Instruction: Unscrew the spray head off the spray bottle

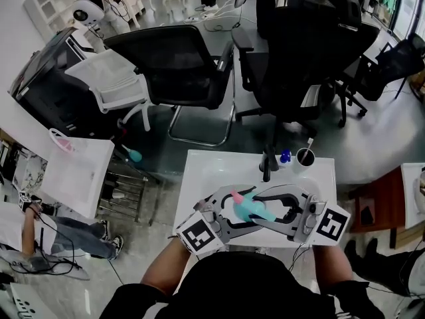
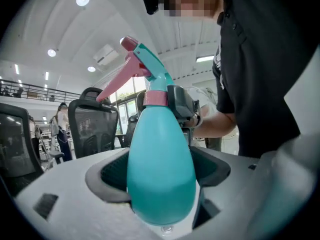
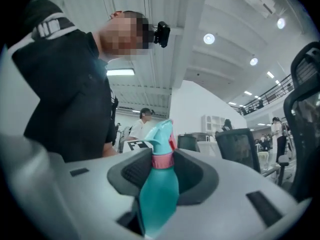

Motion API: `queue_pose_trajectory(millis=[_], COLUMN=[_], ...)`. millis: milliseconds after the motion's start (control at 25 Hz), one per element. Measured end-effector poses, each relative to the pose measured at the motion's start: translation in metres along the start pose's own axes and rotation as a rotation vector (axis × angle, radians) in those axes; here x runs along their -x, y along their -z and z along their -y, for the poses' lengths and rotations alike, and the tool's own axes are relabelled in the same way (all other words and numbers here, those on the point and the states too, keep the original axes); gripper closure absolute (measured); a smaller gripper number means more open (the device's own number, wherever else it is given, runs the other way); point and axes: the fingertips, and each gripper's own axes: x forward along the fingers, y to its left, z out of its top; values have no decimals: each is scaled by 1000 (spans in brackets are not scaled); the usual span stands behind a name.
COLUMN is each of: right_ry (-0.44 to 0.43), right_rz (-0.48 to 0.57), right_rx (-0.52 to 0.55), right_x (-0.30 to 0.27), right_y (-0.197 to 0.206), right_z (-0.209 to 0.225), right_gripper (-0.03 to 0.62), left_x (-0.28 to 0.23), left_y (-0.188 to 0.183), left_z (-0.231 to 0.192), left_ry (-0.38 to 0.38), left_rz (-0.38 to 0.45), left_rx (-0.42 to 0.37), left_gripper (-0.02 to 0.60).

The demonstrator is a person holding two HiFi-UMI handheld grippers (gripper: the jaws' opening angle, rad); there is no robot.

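Lower centre of the head view, the spray bottle [image 1: 252, 208] hangs over the worktop [image 1: 206, 171]. The left gripper [image 2: 160, 184] has its fingers clamped on the round body, the right gripper [image 3: 162, 164] on the pink collar [image 3: 162, 160]. Twisting could spin the slick body in that grip, or slip off the narrow collar.

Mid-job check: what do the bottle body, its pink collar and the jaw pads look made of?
The bottle body looks like teal plastic: opaque and smooth, with a soft sheen. The collar is probably plastic too: even pink and matte, matching the trigger. The jaw pads are dark, likely rubber: a fine grid texture shows, with no shine.
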Motion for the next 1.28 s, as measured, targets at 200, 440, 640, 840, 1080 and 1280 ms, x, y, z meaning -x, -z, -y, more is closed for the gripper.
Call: queue_pose_trajectory(millis=[200, 440, 640, 840, 1080, 1280], right_ry=[-144, -12, 353, 511, 598, 682], right_rz=[-18, 46, 14, -15, -59, -26], right_rx=[-42, -38, 17, 4, -78, -101], right_x=[5, -2, -4, -4, -8, -6], right_y=[1, 0, 17, 27, 44, 43], right_z=[-15, 4, 39, 47, 58, 65], right_gripper=[453, 449, 418, 419, 419, 418], left_x=[1, -1, 9, 20, 16, 10], left_y=[-2, 8, 39, 58, 79, 81], left_z=[19, -3, -44, -64, -60, -56], left_ry=[116, -45, -320, -482, -547, -572], left_rz=[21, 17, -91, -175, -263, -291], left_rx=[12, 103, 113, 162, 168, 150], left_gripper=[199, 198, 199, 199, 198, 198])
